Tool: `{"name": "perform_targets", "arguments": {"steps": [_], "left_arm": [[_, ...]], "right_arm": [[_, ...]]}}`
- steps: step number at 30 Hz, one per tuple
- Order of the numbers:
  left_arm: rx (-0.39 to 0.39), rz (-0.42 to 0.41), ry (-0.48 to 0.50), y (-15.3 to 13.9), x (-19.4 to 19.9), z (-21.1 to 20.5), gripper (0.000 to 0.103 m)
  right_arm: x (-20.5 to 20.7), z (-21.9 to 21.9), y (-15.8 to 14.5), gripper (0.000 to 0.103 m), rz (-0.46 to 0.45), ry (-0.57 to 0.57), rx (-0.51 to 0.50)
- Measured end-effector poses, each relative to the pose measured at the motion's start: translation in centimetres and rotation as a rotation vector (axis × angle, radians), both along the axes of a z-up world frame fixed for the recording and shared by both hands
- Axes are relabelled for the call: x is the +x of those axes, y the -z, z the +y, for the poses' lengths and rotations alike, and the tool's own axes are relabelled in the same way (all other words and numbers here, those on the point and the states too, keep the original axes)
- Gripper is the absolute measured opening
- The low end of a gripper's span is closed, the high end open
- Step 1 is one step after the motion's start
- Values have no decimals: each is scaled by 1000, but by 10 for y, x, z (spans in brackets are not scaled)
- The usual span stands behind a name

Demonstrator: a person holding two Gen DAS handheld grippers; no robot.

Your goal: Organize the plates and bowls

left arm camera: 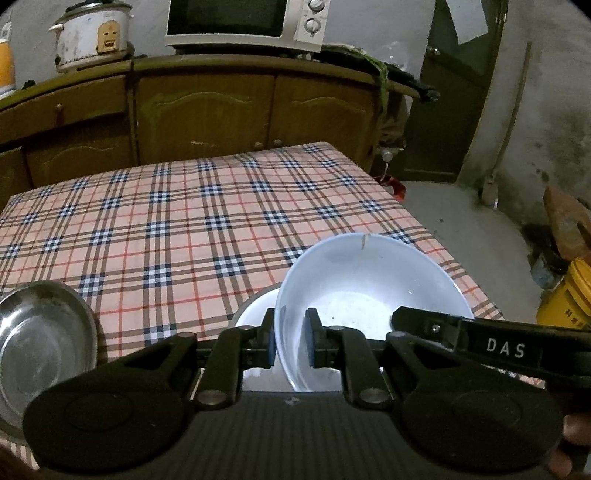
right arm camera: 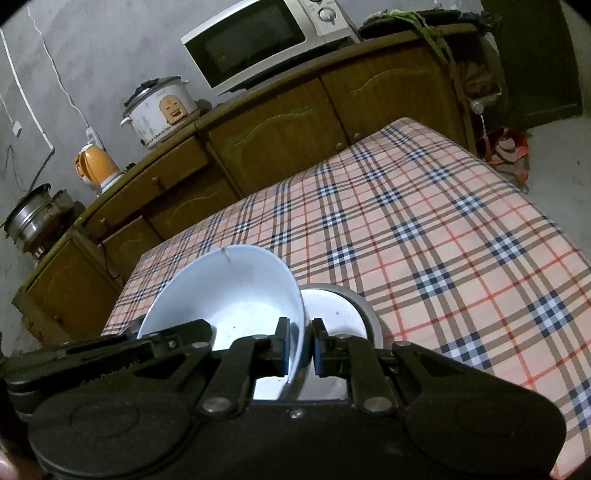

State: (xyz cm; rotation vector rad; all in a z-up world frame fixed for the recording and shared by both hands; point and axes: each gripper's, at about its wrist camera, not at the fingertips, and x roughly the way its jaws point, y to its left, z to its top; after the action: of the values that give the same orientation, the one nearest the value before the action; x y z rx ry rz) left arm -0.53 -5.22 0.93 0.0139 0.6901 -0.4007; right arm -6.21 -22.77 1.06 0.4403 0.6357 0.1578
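Observation:
A pale blue-white bowl (left arm camera: 369, 280) (right arm camera: 229, 288) is held tilted above the checked tablecloth (left arm camera: 184, 221) (right arm camera: 443, 240). My left gripper (left arm camera: 291, 341) is shut on its near left rim. My right gripper (right arm camera: 301, 343) is shut on the opposite side of the rim and shows in the left wrist view as a black arm (left arm camera: 424, 325). Under the bowl sits a white dish with a grey rim (left arm camera: 255, 310) (right arm camera: 336, 310), mostly hidden. A steel plate (left arm camera: 40, 332) lies on the cloth to the left.
A wooden cabinet (left arm camera: 207, 107) (right arm camera: 266, 140) stands behind the table, carrying a microwave (left arm camera: 243, 22) (right arm camera: 258, 44), a rice cooker (left arm camera: 92, 33) (right arm camera: 159, 110) and an orange kettle (right arm camera: 96, 166). A yellow bucket (left arm camera: 569, 295) stands on the floor past the table's right edge.

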Motion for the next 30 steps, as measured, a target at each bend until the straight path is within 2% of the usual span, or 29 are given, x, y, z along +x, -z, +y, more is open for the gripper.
{"name": "perform_targets", "arguments": {"steps": [17,30], "left_arm": [[12,76,-12,29,18,3,15],[34,94,-14,40,26,2,16]], "right_arm": [[24,3,33,17,74,-10,3],[31,5,45,17,100,-15,-5]]}}
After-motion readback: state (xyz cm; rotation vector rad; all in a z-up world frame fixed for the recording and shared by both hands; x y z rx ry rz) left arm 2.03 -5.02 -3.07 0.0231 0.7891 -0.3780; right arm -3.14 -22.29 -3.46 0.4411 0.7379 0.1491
